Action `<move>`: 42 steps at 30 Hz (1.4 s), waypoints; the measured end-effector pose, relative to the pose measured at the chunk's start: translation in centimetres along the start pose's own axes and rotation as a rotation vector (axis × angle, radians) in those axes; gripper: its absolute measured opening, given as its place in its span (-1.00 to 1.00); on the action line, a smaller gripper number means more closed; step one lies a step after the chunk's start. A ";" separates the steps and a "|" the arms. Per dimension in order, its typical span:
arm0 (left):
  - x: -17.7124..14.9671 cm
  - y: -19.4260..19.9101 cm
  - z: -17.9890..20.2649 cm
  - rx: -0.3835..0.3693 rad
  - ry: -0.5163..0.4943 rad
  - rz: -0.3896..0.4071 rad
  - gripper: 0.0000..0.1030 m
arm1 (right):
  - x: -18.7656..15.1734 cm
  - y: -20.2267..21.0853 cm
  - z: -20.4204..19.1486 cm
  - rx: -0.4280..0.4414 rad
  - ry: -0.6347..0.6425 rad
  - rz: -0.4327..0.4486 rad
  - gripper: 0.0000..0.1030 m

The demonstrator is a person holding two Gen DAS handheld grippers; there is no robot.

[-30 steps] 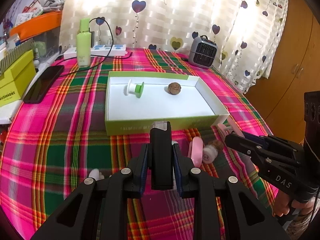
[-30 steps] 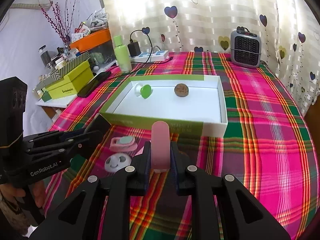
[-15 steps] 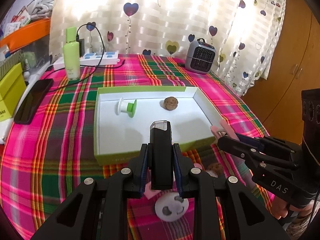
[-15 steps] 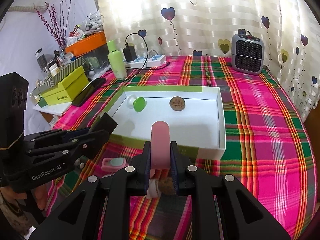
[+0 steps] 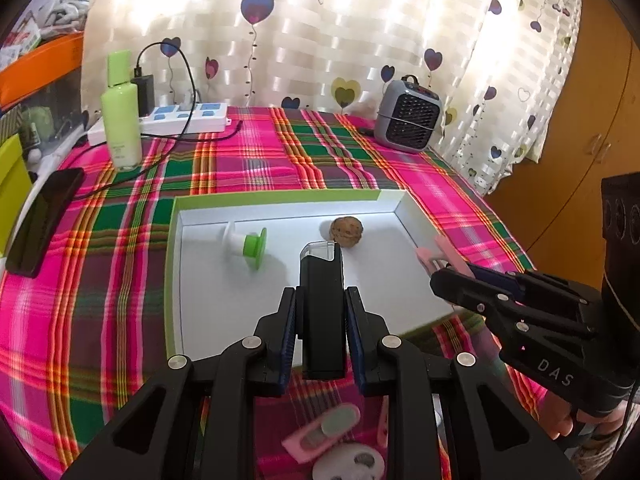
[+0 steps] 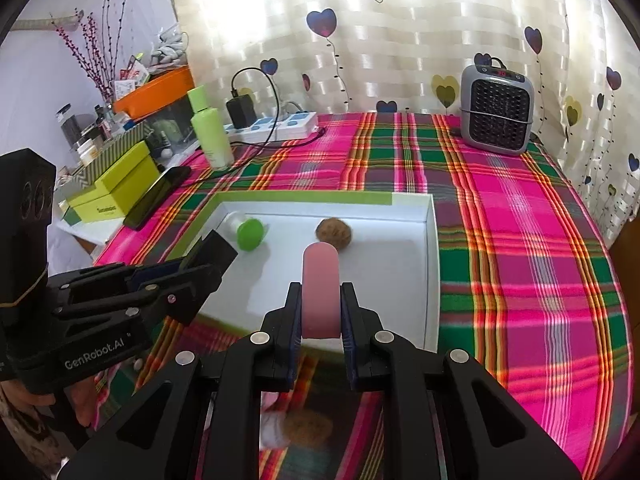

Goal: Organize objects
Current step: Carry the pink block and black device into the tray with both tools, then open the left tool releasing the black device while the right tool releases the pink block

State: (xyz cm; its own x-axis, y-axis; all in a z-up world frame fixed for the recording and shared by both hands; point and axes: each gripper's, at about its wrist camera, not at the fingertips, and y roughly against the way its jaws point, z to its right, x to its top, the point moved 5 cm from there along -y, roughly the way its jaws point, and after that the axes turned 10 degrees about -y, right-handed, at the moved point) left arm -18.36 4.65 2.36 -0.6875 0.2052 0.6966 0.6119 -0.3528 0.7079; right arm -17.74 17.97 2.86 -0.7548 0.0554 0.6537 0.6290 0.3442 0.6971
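Observation:
My left gripper (image 5: 321, 312) is shut on a black rectangular case (image 5: 321, 308) and holds it above the near part of the white tray with green rim (image 5: 172, 280). My right gripper (image 6: 320, 312) is shut on a pink oblong bar (image 6: 320, 288) above the tray's (image 6: 430, 272) near edge. In the tray lie a green-and-white spool (image 5: 250, 244) and a brown walnut (image 5: 346, 231). Both also show in the right wrist view: the spool (image 6: 249, 233) and the walnut (image 6: 334, 233).
On the plaid cloth below the grippers lie a pink clip (image 5: 324, 432), a white round toy (image 5: 352, 462) and a second walnut (image 6: 308, 428). At the back stand a green bottle (image 5: 120, 120), a power strip (image 5: 188, 118) and a small heater (image 5: 408, 120). A phone (image 5: 44, 220) lies left.
Both grippers have moved forward with their objects, from over the cloth in front of the tray to over the tray's near part. The loose items now lie below and behind them.

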 end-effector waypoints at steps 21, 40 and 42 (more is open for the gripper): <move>3.0 -6.5 -1.7 -0.018 0.019 -0.079 -0.59 | 3.5 -5.8 3.0 -0.045 -0.036 -0.071 -0.64; 3.5 -9.2 -2.3 -0.005 0.021 -0.122 -0.59 | 4.4 -8.6 4.0 -0.078 -0.037 -0.110 -0.64; 3.5 -9.3 -2.3 -0.004 0.021 -0.126 -0.59 | 4.4 -8.6 4.0 -0.079 -0.037 -0.108 -0.64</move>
State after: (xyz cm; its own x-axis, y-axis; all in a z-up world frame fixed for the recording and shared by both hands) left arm -27.37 6.55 -2.08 -0.7668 0.2294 0.5995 0.5185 -0.3290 0.7892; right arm -27.24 18.94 -1.44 -0.8242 0.0566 0.5634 0.5553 0.2751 0.7848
